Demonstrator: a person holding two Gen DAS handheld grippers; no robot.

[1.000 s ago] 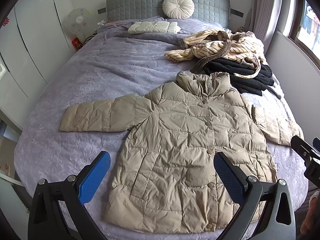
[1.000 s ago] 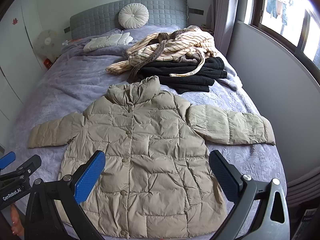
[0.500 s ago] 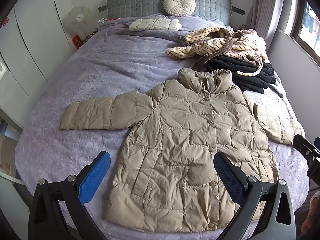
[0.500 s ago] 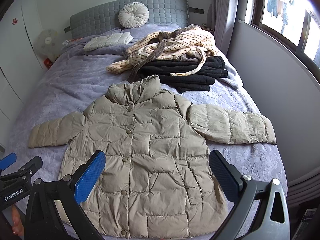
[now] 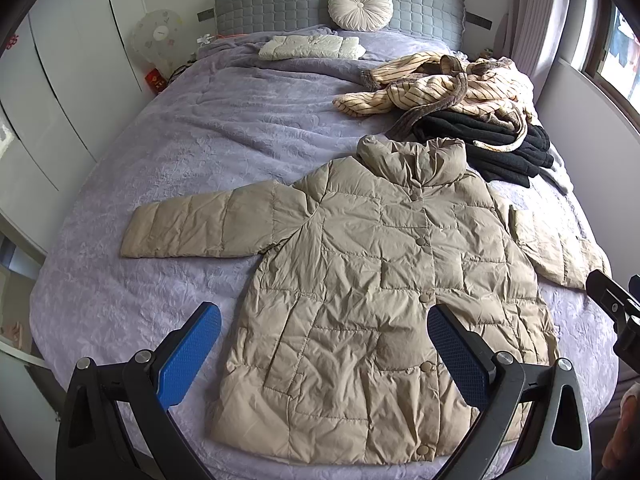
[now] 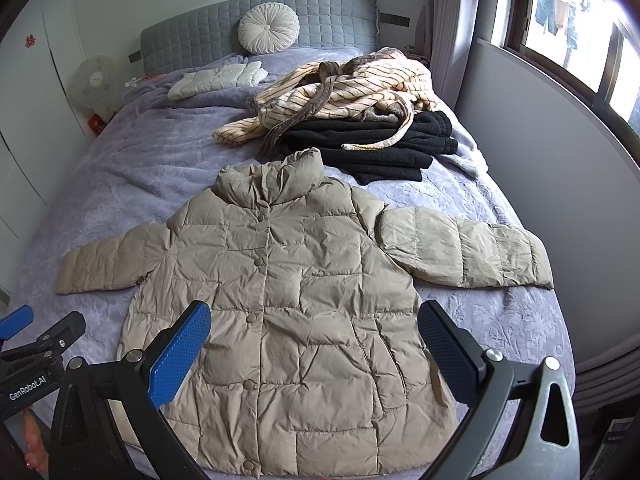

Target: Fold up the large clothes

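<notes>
A beige quilted puffer jacket (image 5: 360, 280) lies flat and buttoned, front up, on the lavender bed (image 5: 180, 160), both sleeves spread out sideways; it also shows in the right wrist view (image 6: 304, 300). My left gripper (image 5: 324, 356) is open and empty, held above the jacket's lower hem. My right gripper (image 6: 314, 348) is open and empty, above the jacket's lower body. The right gripper's tip shows at the left wrist view's right edge (image 5: 612, 300); the left gripper shows at the right wrist view's left edge (image 6: 36, 344).
A striped cream robe (image 6: 344, 92) lies on folded black clothes (image 6: 380, 140) at the bed's far right. A folded white garment (image 5: 312, 47) and a round cushion (image 5: 360, 6) sit by the grey headboard. Wall and window stand right (image 6: 560, 140), wardrobes left (image 5: 48, 100).
Both grippers have shifted slightly; the jacket sits a little lower in the left wrist view. Nothing was grasped and the jacket has not moved.
</notes>
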